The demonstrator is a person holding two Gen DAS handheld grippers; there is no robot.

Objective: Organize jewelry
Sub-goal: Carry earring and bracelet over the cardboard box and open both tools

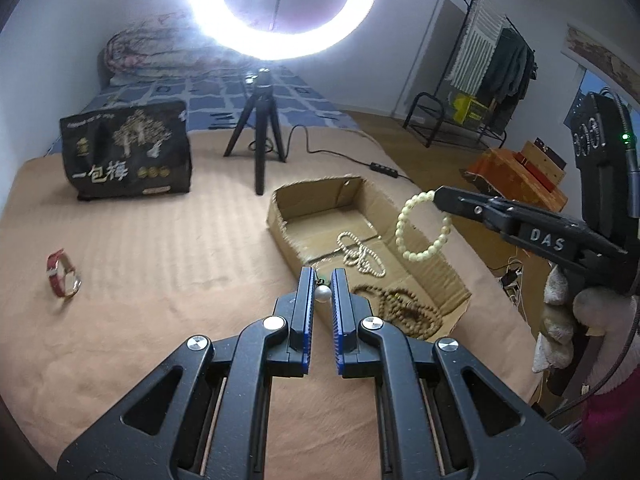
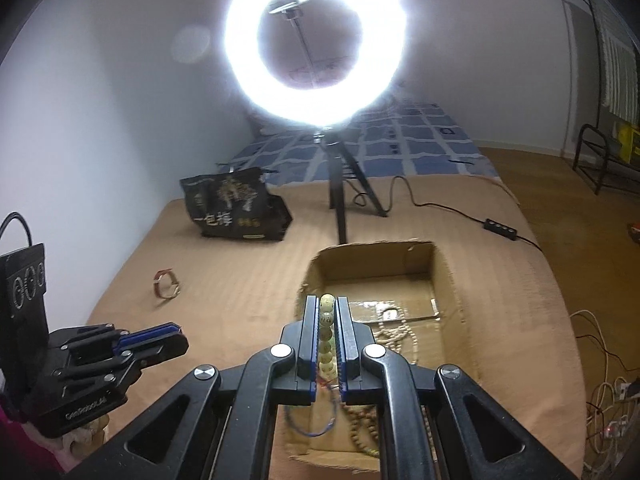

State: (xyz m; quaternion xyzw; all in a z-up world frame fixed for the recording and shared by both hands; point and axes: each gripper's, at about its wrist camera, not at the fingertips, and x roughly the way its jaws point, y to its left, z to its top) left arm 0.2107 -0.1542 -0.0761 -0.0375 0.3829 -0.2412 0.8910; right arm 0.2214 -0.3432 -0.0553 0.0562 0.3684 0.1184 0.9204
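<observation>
My left gripper (image 1: 322, 280) is shut on a pearl pendant (image 1: 323, 293), held just above the near-left edge of the cardboard box (image 1: 434, 270). My right gripper (image 2: 327, 312) is shut on a pale yellow bead bracelet (image 2: 326, 332), which hangs over the box in the left wrist view (image 1: 422, 224). In the box lie a cream bead necklace (image 1: 360, 254) and a brown bead string (image 1: 404, 312). A thin blue bracelet (image 2: 310, 420) also lies in the box (image 2: 452, 304). A red-strap watch (image 1: 62, 274) lies on the tan cover at the left, also in the right wrist view (image 2: 166, 282).
A ring light on a black tripod (image 1: 260, 140) stands behind the box, its cable and switch (image 1: 384, 170) trailing right. A black snack bag (image 1: 126, 148) stands at the back left. The bed's edge drops to the wooden floor on the right, with cables (image 2: 600, 360) there.
</observation>
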